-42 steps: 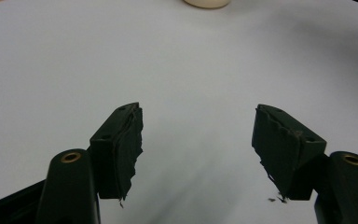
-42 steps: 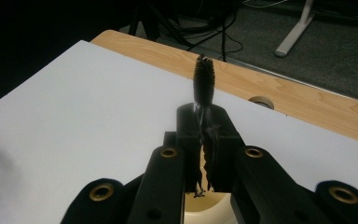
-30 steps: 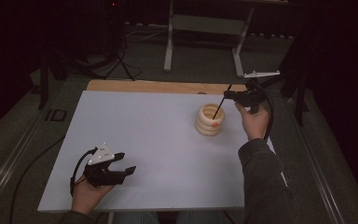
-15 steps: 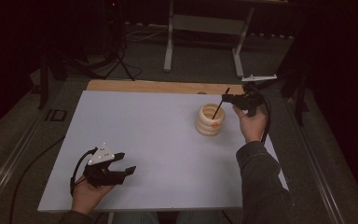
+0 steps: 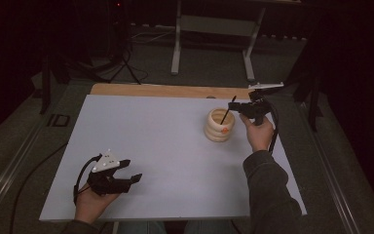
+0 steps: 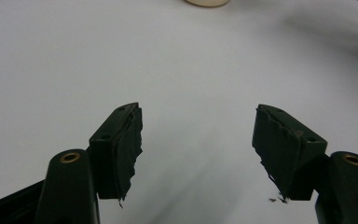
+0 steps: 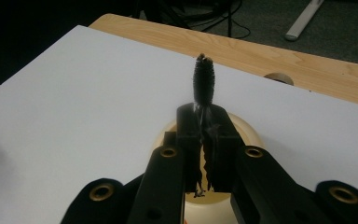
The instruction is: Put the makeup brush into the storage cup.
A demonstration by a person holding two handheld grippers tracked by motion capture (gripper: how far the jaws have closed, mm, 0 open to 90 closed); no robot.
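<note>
High view: right gripper (image 5: pixel 241 108) near the far right corner of the worktop (image 5: pixel 165 146), pressed together on a thin black brush (image 5: pixel 227 111). Brush slanting, lower end down inside the mouth of the ribbed cream holder (image 5: pixel 219 126), upper end rising toward the far edge, just off the jaws. Holder directly below and a little toward the left of the claw, touching nothing else. Left gripper (image 5: pixel 126 179) well apart, near the near left corner, low over the surface.

Left gripper view: left gripper (image 6: pixel 198 140) spread wide, nothing between the pads, bare white worktop (image 6: pixel 177 70) ahead; rim of the holder (image 6: pixel 207 2) at the far edge of the picture.

Right gripper view: right gripper (image 7: pixel 205 116) pinching the brush (image 7: pixel 203 81) by its stem, bristled head sticking up beyond the tips, long axis in line with the jaws. Holder (image 7: pixel 244 130) just beneath and behind them. Probably a straight lowering along that axis to seat the brush; right hand far nearer.
</note>
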